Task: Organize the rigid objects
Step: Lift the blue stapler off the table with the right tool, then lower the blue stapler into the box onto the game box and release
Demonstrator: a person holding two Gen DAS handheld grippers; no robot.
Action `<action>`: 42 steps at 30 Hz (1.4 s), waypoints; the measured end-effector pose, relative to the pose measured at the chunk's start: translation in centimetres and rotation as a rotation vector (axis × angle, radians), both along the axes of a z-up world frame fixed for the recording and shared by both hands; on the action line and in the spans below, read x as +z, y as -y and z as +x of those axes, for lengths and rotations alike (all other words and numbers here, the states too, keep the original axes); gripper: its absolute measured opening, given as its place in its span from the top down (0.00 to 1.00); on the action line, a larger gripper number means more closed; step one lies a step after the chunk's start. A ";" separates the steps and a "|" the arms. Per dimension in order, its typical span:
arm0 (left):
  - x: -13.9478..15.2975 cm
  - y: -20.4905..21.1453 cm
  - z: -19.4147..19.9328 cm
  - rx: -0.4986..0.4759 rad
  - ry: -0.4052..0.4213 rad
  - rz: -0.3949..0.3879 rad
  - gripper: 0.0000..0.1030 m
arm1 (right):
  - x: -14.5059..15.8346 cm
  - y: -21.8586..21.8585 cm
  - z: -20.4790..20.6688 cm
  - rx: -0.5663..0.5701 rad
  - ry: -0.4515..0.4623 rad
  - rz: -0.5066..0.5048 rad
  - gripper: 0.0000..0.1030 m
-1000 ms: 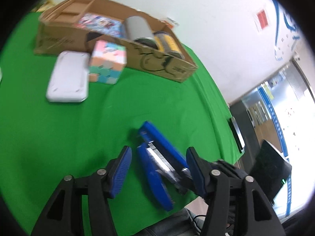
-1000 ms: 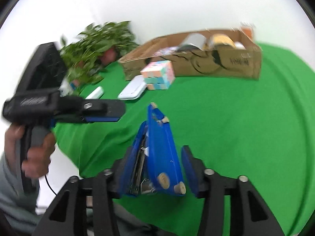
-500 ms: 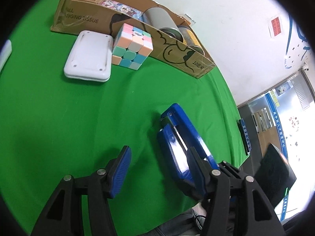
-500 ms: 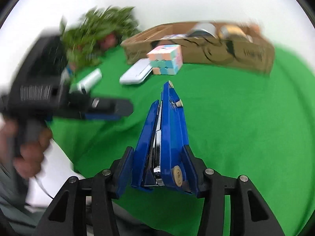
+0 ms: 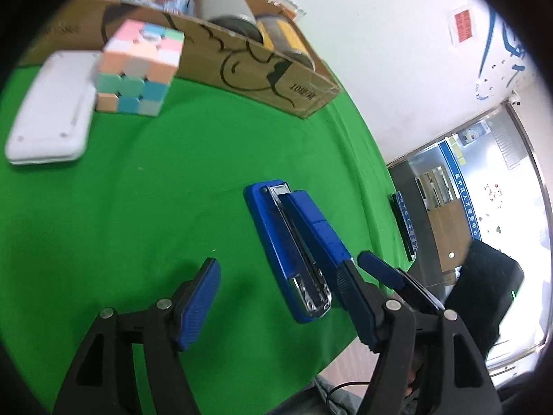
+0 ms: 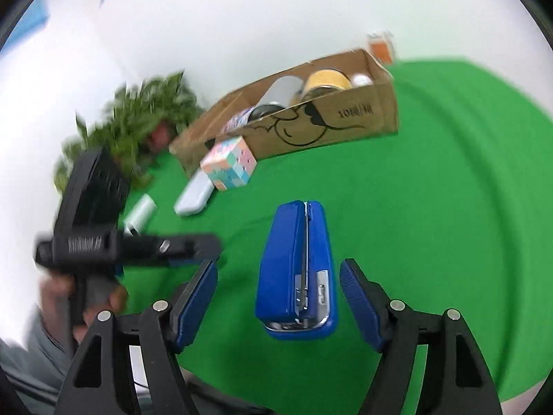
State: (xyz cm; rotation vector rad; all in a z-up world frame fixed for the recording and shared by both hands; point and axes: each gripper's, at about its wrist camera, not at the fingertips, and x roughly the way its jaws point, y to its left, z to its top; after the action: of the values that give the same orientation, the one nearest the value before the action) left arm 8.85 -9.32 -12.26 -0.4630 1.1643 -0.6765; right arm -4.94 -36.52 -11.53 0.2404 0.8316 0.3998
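Observation:
A blue stapler (image 6: 297, 266) lies on its side on the green cloth, between my right gripper's (image 6: 278, 302) open fingers without touching them. In the left wrist view the stapler (image 5: 293, 245) lies just right of centre. My left gripper (image 5: 280, 297) is open and empty; its right finger is beside the stapler's near end. A pastel puzzle cube (image 5: 138, 69) and a white flat case (image 5: 52, 110) sit further back, in front of a cardboard box (image 5: 255, 69) holding cans and a printed pack.
The right gripper's fingers (image 5: 390, 273) show at the table edge in the left wrist view. The left gripper's body (image 6: 103, 228) is left of the stapler. A potted plant (image 6: 138, 124) and a small white object (image 6: 140, 212) are at far left.
My right gripper has opened and let go of the stapler, which now lies on the cloth. My left gripper has moved closer to the cube and box.

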 end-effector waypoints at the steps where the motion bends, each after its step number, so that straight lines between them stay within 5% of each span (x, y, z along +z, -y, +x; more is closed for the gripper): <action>1: -0.3 0.4 0.2 0.000 -0.011 0.001 0.33 | -0.2 -0.7 0.0 0.005 0.000 -0.043 0.29; 7: -1.3 1.5 1.2 -0.028 -0.042 -0.004 0.33 | -2.1 -4.6 0.3 -0.005 0.029 -0.259 0.51; 12: -1.5 1.3 1.4 -0.034 -0.041 -0.016 0.33 | -2.0 -4.0 1.2 -0.070 -0.028 -0.138 0.73; 25: -1.6 1.1 0.9 -0.025 -0.034 -0.013 0.33 | -2.2 -5.5 0.3 -0.071 0.065 -0.330 0.66; 28: -1.5 1.3 0.8 -0.021 -0.031 -0.008 0.33 | -2.2 -5.2 0.3 -0.080 0.062 -0.341 0.50; 35: -1.3 1.5 0.8 -0.023 -0.026 0.009 0.33 | -3.3 -4.9 0.0 -0.007 0.000 -0.245 0.31; 37: -1.3 1.5 0.8 -0.023 -0.026 0.011 0.33 | -3.5 -5.2 -0.2 -0.017 0.015 -0.269 0.33; 39: -1.3 1.4 0.8 -0.026 -0.023 0.010 0.33 | -3.4 -5.7 -0.1 -0.050 0.019 -0.320 0.45; 42: -1.4 1.5 0.8 -0.026 -0.025 0.006 0.33 | -3.1 -5.4 0.4 -0.082 -0.017 -0.273 0.45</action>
State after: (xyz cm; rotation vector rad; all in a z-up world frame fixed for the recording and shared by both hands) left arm 9.66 -10.78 -13.64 -0.4525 1.1971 -0.6912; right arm -4.50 -31.08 -14.58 0.0236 0.8796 0.2043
